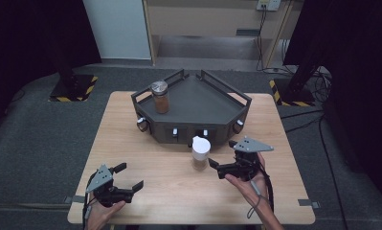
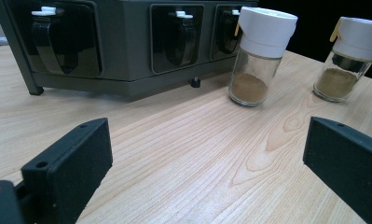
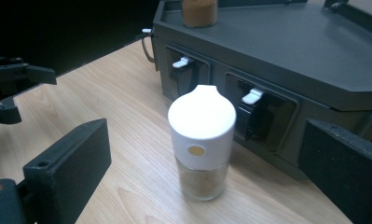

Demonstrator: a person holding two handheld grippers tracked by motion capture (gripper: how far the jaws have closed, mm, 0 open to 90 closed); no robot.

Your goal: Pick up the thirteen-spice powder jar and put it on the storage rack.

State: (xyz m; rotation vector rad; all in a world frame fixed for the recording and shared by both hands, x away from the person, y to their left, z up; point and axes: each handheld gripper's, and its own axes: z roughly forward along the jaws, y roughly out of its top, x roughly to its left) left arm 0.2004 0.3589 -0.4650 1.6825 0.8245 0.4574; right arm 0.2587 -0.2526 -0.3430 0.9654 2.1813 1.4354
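Note:
A white-capped spice jar (image 1: 200,152) (image 3: 202,140) with brown powder stands upright on the wooden table, just in front of the dark rack (image 1: 212,103). My right gripper (image 1: 222,153) (image 3: 207,135) is open, and the jar stands just ahead of its spread jaws, untouched. My left gripper (image 1: 131,176) (image 2: 207,154) is open and empty near the front left of the table. In the left gripper view this jar (image 2: 260,56) has a second white-capped jar (image 2: 349,58) to its right. A metal-lidded jar (image 1: 160,96) of brown spice stands on the rack's top at its left.
The rack's front wall (image 2: 127,42) (image 3: 286,112) has several dark recesses with white clips. The table's front edge (image 1: 188,223) is close to both hands. The left gripper (image 3: 11,88) appears far off in the right gripper view. Black stands and cables sit on the floor behind.

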